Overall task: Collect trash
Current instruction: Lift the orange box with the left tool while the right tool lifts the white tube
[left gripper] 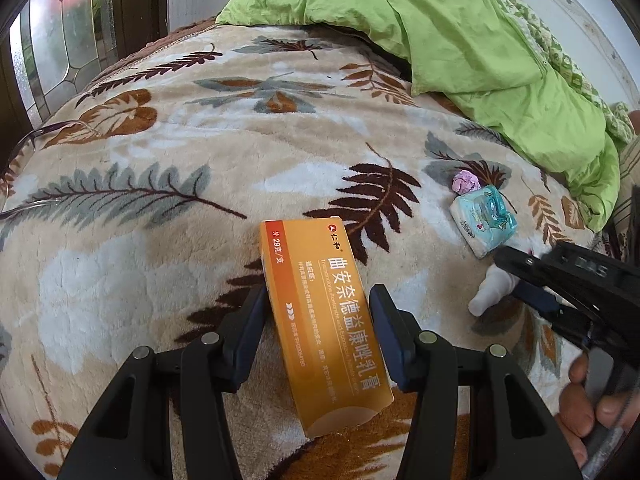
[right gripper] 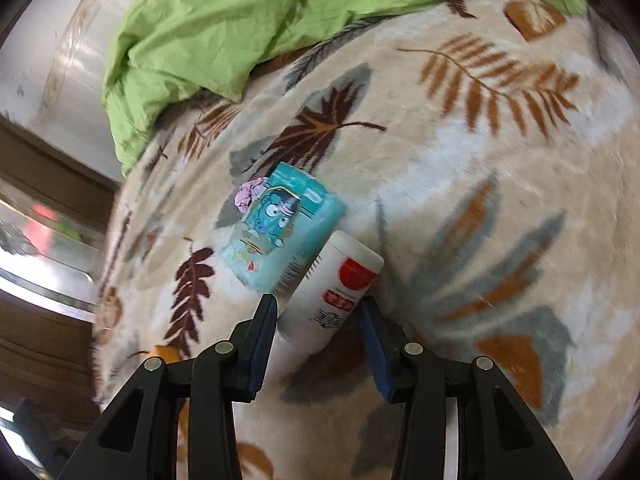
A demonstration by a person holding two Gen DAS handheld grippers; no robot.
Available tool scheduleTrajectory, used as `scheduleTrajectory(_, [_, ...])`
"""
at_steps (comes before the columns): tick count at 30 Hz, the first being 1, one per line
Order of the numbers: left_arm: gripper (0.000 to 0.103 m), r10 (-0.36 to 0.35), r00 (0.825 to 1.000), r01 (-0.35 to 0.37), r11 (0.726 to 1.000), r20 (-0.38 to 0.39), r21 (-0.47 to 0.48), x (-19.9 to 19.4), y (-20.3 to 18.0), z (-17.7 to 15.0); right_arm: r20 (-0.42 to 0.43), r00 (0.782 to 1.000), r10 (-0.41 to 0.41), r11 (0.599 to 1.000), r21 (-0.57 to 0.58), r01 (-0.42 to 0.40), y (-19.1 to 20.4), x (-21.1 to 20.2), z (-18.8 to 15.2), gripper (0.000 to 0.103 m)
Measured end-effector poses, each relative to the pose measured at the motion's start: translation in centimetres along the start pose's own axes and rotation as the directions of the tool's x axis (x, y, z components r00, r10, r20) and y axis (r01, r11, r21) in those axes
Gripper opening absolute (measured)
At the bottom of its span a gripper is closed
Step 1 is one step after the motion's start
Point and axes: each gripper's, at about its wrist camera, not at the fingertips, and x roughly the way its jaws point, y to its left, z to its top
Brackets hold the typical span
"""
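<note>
Left wrist view: the left gripper [left gripper: 318, 300] clamps an orange medicine box [left gripper: 325, 320] over the leaf-print blanket [left gripper: 160, 128] — tissue pack [left gripper: 483, 222] at three o'clock. Right wrist view: the right gripper [right gripper: 318, 312] straddles a white bottle [right gripper: 334, 292] at centre — whether it pinches, I cannot tell.

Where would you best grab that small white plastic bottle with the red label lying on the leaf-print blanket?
Across its round body, about midway, coming from above at its near end. The small white plastic bottle lies on its side on the leaf-print blanket, so its curved sides face the two pads. The right gripper already straddles it. The teal tissue pack crowds its left side, so keep that finger close in.
</note>
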Motion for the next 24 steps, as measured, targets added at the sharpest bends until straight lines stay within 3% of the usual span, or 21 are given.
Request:
scheduleTrajectory(6, [0.051,-0.005,1.000,0.005,1.000,0.015,0.022,-0.3,-0.3,-0.1,0.066,0.993,-0.095,0.979,-0.172,0.105,1.5,-0.3,-0.8,0.039])
scheduleTrajectory(17, [0.051,-0.015,0.987,-0.009,0.989,0.163,0.146,-4.4,-2.8,-1.8,0.233,0.972,0.001,0.955,-0.289,0.068,0.1,-10.1,-8.4,0.038])
scheduleTrajectory(24, [0.051,-0.036,0.974,-0.019,0.971,0.222,0.239,-8.5,-4.2,-5.9,0.309,0.951,0.010,0.940,-0.327,0.096,-0.7,-15.4,-14.2,0.038])
